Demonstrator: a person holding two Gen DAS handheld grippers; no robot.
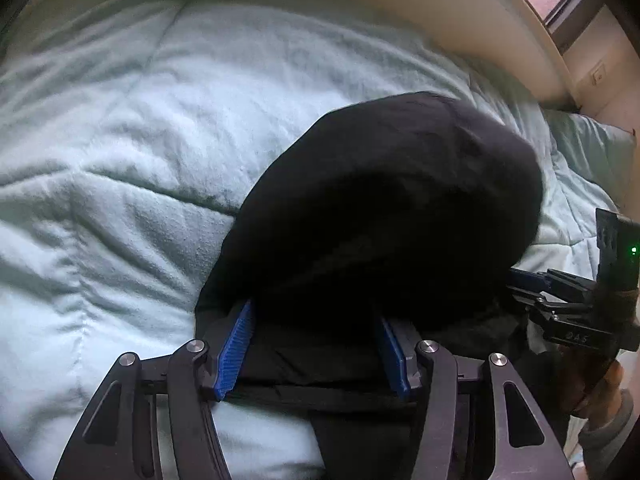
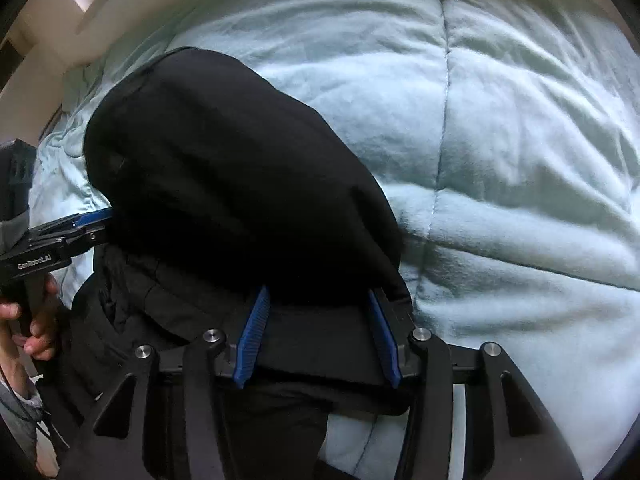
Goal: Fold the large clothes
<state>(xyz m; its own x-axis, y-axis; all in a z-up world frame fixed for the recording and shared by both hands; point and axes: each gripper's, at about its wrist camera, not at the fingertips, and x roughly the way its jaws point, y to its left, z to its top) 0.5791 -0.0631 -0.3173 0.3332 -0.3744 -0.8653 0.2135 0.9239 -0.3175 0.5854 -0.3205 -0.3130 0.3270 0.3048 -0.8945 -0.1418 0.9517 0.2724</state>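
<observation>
Black garment (image 1: 384, 208) — bare quilt (image 1: 132, 120) leftward

Left gripper (image 1: 316, 316) angled steeply down, blue fingers (image 1: 236, 348) parted. Right gripper (image 2: 318, 312) likewise, parted. Hand (image 2: 32, 320) grips left handle.

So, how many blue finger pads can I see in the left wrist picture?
3: two on the left gripper, either side of the black garment; one on the right gripper at right. Its other pad is hidden.

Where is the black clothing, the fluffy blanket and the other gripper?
Black garment (image 1: 384, 200), left wrist view, on its folded top layer.
Light green quilted blanket (image 1: 120, 140), left wrist view, on a bare part.
Right gripper (image 1: 524, 280), left wrist view, at its blue fingertips beside the garment.
</observation>
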